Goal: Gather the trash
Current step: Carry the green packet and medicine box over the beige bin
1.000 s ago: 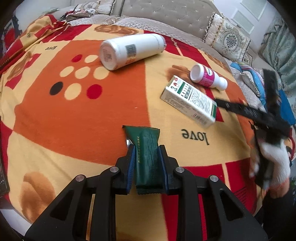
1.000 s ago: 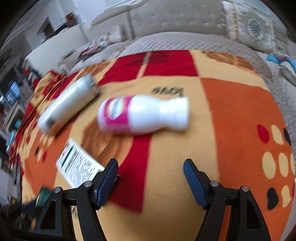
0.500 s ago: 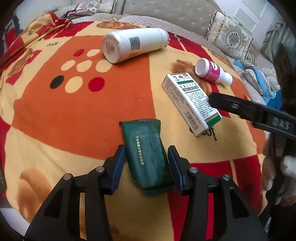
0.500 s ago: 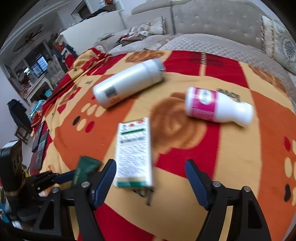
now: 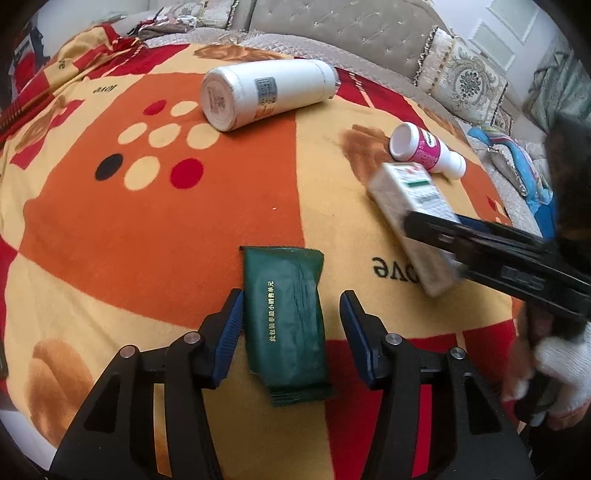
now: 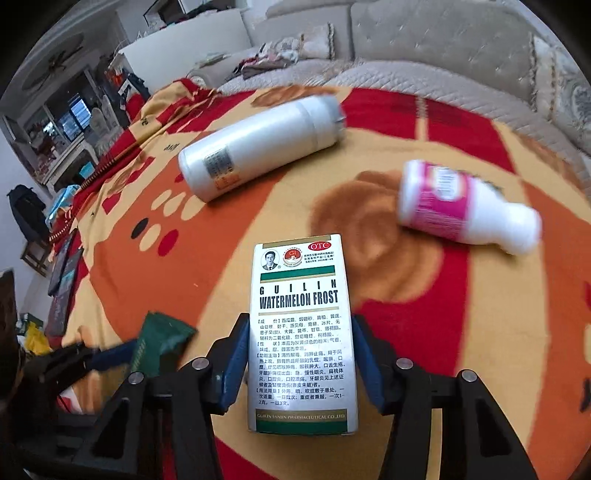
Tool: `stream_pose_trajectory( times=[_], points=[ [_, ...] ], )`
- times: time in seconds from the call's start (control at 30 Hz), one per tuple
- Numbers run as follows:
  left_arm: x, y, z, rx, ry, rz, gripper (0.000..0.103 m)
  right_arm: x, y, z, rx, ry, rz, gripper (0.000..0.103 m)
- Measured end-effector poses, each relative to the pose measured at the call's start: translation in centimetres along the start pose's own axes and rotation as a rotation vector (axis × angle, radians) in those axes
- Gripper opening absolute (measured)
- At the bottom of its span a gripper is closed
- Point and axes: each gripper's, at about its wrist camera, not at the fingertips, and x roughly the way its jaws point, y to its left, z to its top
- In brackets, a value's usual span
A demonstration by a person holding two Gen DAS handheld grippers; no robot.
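A dark green packet (image 5: 286, 321) lies flat on the orange and red blanket (image 5: 155, 236) between the fingers of my left gripper (image 5: 291, 317), which is open around it without gripping; the packet also shows in the right wrist view (image 6: 159, 343). My right gripper (image 6: 299, 358) has its blue pads against both sides of a white medicine box (image 6: 301, 332), which the left wrist view also shows (image 5: 410, 221). A large white bottle (image 5: 266, 92) and a small white bottle with a pink label (image 5: 424, 149) lie on their sides farther back.
The blanket covers a bed with a grey quilted headboard (image 5: 332, 29) and patterned pillows (image 5: 465, 81) behind. A gloved hand (image 5: 554, 373) holds the right gripper at the blanket's right edge. Furniture and clutter (image 6: 62, 155) stand beyond the left edge.
My left gripper opened and let go of the green packet, which now lies on the blanket. My right gripper swung from the pink bottle to the medicine box and closed in on it.
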Motion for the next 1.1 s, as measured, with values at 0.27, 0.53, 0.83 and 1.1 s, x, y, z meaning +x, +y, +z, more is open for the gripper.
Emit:
stream_pose_trajectory(
  times=[0.27,0.53,0.83,1.1],
  points=[
    [-0.8,-2.7,-0.6,0.039,0.008,-0.072,0.022,-6.4,-3.7,-4.1,0.063,-0.088,-0.002,0.052],
    [-1.8,-9.5,-1.1,0.143,-0.015,-0.118,0.022,-10.6,-5.9,-8.3,0.092,-0.123,-0.046,0.052],
    [-1.7,-17.5,-1.6,0.261,-0.01,-0.169,0.022,-15.4,-11.1,-12.8,0.202,-0.174,-0.122,0.052],
    [-0.8,-24.9,-2.8,0.367,0.007,-0.233,0.022,-18.8,-16.1,-16.7,0.313,-0.203,-0.201,0.052]
  ],
)
